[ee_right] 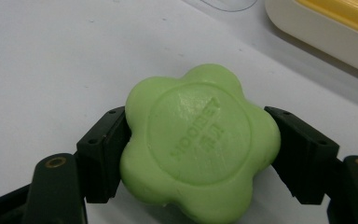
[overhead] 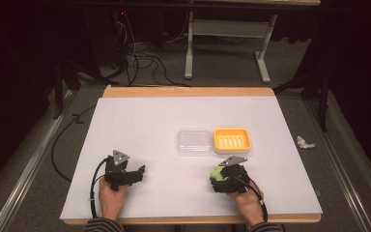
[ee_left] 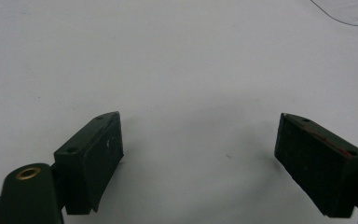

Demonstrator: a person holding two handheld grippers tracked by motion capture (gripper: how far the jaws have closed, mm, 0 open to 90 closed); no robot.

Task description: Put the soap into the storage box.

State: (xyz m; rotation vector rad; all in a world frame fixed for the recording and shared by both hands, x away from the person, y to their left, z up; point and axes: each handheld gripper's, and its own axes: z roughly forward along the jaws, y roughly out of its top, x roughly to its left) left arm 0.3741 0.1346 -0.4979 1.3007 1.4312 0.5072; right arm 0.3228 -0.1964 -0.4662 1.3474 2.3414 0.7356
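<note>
Soap (ee_right: 200, 144), green and flower-shaped, was gripped by the right gripper (ee_right: 198, 154), one black pad pressed on each flank, low over the white table (overhead: 140, 125) near its front edge. The left gripper (ee_left: 198, 163) was held open and empty above bare table.

Step in hand was judged to be lifting the soap toward the yellow soap dish (overhead: 232, 140), which lay just beyond it, with a clear lid (overhead: 193, 142) touching the dish's left side. Grip on the rounded lobes was judged slippery; a level, slow lift was advised, and release low over the ribbed tray.

Pad contact and raised lettering on the soap were seen in the right gripper view. In the high view the soap (overhead: 217, 174) was a small green patch, yet dish, lid and both hands were laid out together.
</note>
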